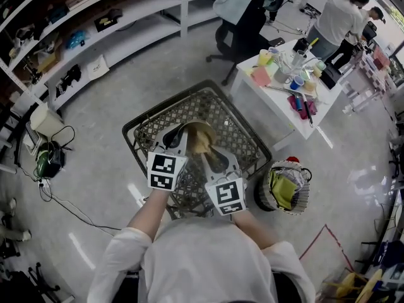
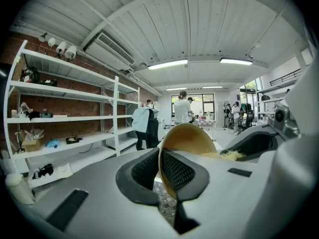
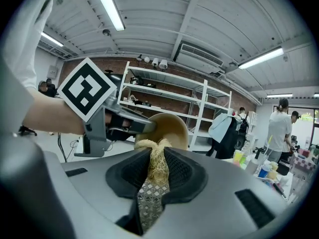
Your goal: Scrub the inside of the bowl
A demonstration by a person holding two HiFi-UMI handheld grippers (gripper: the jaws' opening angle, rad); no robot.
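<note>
A tan wooden bowl (image 1: 197, 131) is held up over the black mesh table (image 1: 148, 128). My left gripper (image 1: 182, 137) is shut on its rim; in the left gripper view the rim (image 2: 164, 173) is pinched edge-on between the black pads of the left gripper (image 2: 160, 176). My right gripper (image 3: 157, 171) is shut on a straw-coloured fibrous scrubber (image 3: 157, 161). The scrubber's tuft touches the bowl (image 3: 172, 126) at its mouth. The scrubber (image 2: 227, 155) also shows beside the bowl in the left gripper view. In the head view the scrubber (image 1: 201, 145) sits just below the bowl.
A white table (image 1: 278, 103) with cups, bottles and tools stands to the right. A wire basket (image 1: 285, 188) with cloths stands on the floor at the right. White shelves (image 1: 95, 36) line the far left wall. People (image 1: 338, 17) stand at the back.
</note>
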